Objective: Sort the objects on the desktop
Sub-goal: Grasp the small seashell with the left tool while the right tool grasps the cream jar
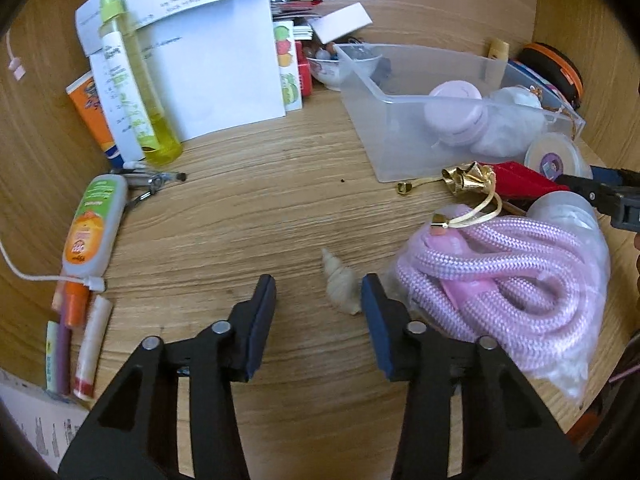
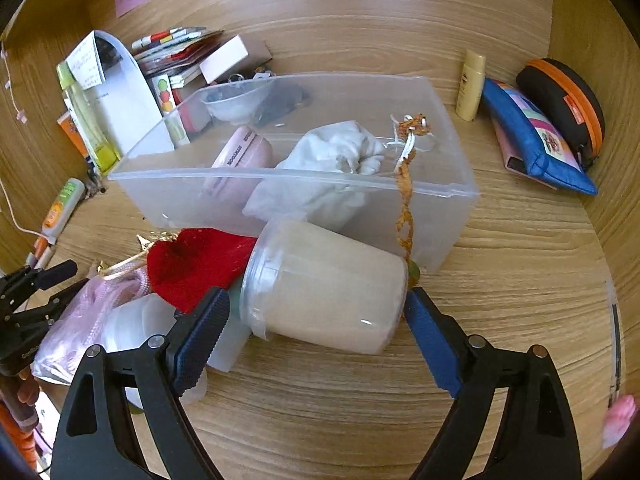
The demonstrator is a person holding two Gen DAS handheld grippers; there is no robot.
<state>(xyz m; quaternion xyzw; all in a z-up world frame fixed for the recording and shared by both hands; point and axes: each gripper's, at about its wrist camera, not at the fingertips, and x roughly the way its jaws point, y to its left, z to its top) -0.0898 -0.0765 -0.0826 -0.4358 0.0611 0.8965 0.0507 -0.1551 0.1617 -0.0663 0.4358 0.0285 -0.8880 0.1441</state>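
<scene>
Step in hand, as judged: pickup phase of the sort, both grippers descending on separate items beside the clear plastic bin (image 2: 440, 216).

Left gripper (image 1: 320, 292): jaws at a narrow-to-middling gap, nothing pressed between them. A small cream seashell (image 1: 340, 286) lies on the wooden desk (image 1: 240, 216), touching or just beside the inner face of the right-hand finger, clear of the other. Bagged pink rope (image 1: 512, 280) sits immediately to the shell's right.

Right gripper (image 2: 316, 320): jaws wide, straddling a translucent lidded cup (image 2: 328, 284) lying on its side against the bin's front wall. The right pad is at the cup's base; contact cannot be confirmed. The left pad stands near the lid end, apart. Not a grip yet.

Bin already holds a pink round case (image 2: 240, 160) and a white cloth bundle (image 2: 332, 160).

Next move calls for: left centred on the shell before closing, since it is small and likely to skid; right closing across the cup's length, then lifting over the bin's rim.
</scene>
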